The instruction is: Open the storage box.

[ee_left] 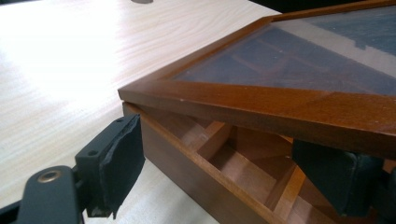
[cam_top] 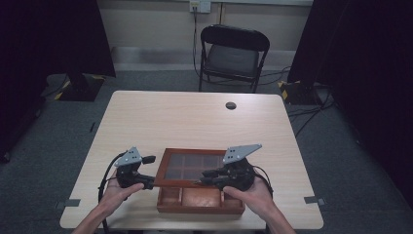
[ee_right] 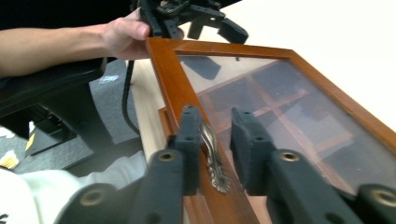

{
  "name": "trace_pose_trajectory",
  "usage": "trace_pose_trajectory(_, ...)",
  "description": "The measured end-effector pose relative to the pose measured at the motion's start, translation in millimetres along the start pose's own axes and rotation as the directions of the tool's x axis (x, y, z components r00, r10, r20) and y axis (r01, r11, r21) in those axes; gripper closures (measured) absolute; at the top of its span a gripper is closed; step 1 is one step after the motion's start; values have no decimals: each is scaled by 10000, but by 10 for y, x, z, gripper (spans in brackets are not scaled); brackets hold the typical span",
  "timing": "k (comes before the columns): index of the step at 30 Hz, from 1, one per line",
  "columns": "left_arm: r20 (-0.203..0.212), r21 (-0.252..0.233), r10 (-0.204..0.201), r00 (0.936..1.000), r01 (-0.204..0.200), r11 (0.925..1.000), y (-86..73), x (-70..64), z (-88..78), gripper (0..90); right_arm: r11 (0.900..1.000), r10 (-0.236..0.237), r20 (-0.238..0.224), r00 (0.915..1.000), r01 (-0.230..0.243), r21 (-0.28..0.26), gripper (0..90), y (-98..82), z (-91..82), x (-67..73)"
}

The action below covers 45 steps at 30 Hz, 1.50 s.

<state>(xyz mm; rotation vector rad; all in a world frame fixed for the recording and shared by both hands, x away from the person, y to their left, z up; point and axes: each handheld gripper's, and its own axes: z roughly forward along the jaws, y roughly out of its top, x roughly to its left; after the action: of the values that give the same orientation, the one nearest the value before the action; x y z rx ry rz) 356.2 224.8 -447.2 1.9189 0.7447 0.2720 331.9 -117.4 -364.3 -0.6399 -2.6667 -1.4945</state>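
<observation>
a shallow wooden box with a glass-paned lid sits at the near edge of a pale tabletop, between a person's two hands. the lid is raised part way, front edge lifted, showing empty wooden compartments beneath.

judging from this, the step in hand is swinging the lid on its rear hinge. to do it well, the box should be steadied at its left front corner while the lid's front edge is guided slowly by its small metal handle, so the glass does not drop or slam.

the right gripper has its jaws apart, straddling that handle, one pad touching it. the left gripper has its jaws wide apart around the box's front corner, below the lid, clamping nothing.
</observation>
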Motion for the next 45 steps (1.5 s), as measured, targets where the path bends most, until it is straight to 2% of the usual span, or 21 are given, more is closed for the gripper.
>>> trace_pose_trajectory(3, -89, -239, -24, 10000, 22, 9997, 22, 1, -7, 172, 9994, 23, 64, 10000, -21, -332, 583, -11, -61, 0)
trace_pose_trajectory(8, -14, -322, 68, 10000, -69, 9995, 62, -29, 4, 170, 9981, 235, 625, 9978, -199, -575, 392, -74, -196, -37)
trace_pose_trajectory(14, -86, -365, 66, 9999, -69, 9993, 86, -43, 11, 168, 9938, 489, 1171, 9919, -366, -1049, 288, -211, -380, -121)
trace_pose_trajectory(16, -92, -419, -20, 10000, 16, 9991, 91, -47, 12, 171, 9935, 529, 1217, 9912, -399, -1067, 283, -225, -395, -128)
trace_pose_trajectory(18, -244, -493, 160, 9996, -172, 9986, 127, -41, 1, 173, 9921, 625, 1235, 9904, -482, -1157, 230, -275, -438, -157)
trace_pose_trajectory(21, -263, -711, 252, 9993, -270, 9971, 173, -65, -18, 197, 9906, 765, 1361, 9877, -597, -1234, 217, -327, -473, -192)
trace_pose_trajectory(22, -322, -775, 287, 9991, -312, 9965, 195, -73, -24, 208, 9900, 814, 1528, 9849, -621, -1270, 190, -346, -492, -202)
trace_pose_trajectory(24, -200, -875, 296, 9994, -312, 9957, 226, -69, -24, 214, 9900, 809, 1536, 9848, -616, -1271, 191, -359, -500, -211)
trace_pose_trajectory(27, 107, -1019, 27, 9999, -16, 9948, 260, -55, -7, 216, 9915, 713, 1724, 9824, -509, -1199, 187, -375, -499, -225)
trace_pose_trajectory(29, 142, -1023, -70, 9999, 84, 9947, 262, -56, 4, 220, 9911, 699, 1745, 9822, -485, -1237, 189, -372, -501, -238)
trace_pose_trajectory(33, -20, -867, 225, 9997, -226, 9960, 314, -58, -6, 236, 9911, 814, 1918, 9781, -591, -1191, 194, -362, -481, -339)
trace_pose_trajectory(37, 25, -902, 345, 9994, -341, 9953, 372, -45, -1, 261, 9894, 888, 2078, 9741, -623, -1308, 211, -375, -486, -406)
trace_pose_trajectory(39, 167, -1013, 158, 9997, -140, 9948, 374, -33, 5, 284, 9886, 922, 2227, 9705, -625, -1369, 223, -376, -505, -433)
trace_pose_trajectory(45, 291, -1116, 33, 9996, 0, 9938, 379, -21, 3, 322, 9840, 1135, 2309, 9663, -772, -1606, 251, -390, -526, -540)
